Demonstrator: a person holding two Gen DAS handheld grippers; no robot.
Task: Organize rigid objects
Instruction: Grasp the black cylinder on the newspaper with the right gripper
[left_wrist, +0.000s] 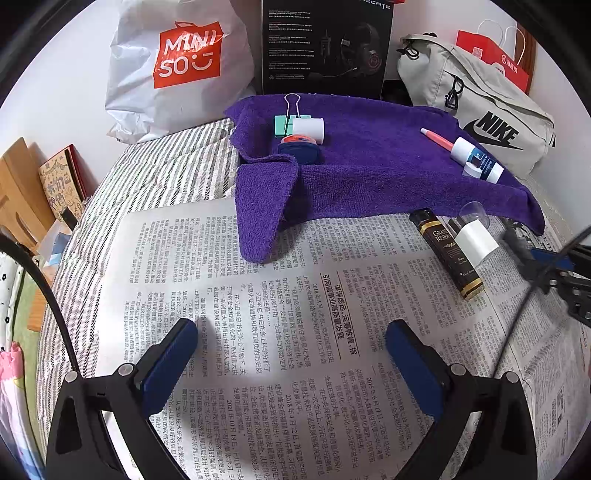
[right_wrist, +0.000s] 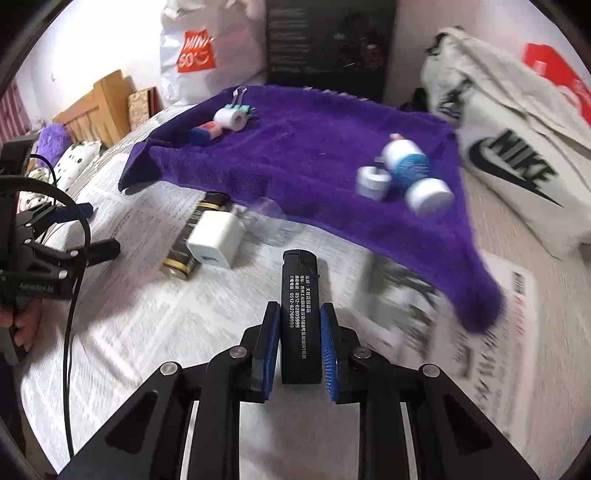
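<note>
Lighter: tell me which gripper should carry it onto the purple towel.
Right. The right gripper is already shut on the lighter, with the towel just ahead. The left gripper hangs open and empty over the newspaper.

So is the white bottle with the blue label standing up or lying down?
Lying down. The white bottle rests on its side on the purple towel, its cap pointing toward the camera in the right wrist view.

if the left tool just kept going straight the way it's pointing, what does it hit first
Most likely the newspaper itself: the left tool is open, angled down at bare print. The purple towel lies further ahead, though depth is hard to judge.
</note>
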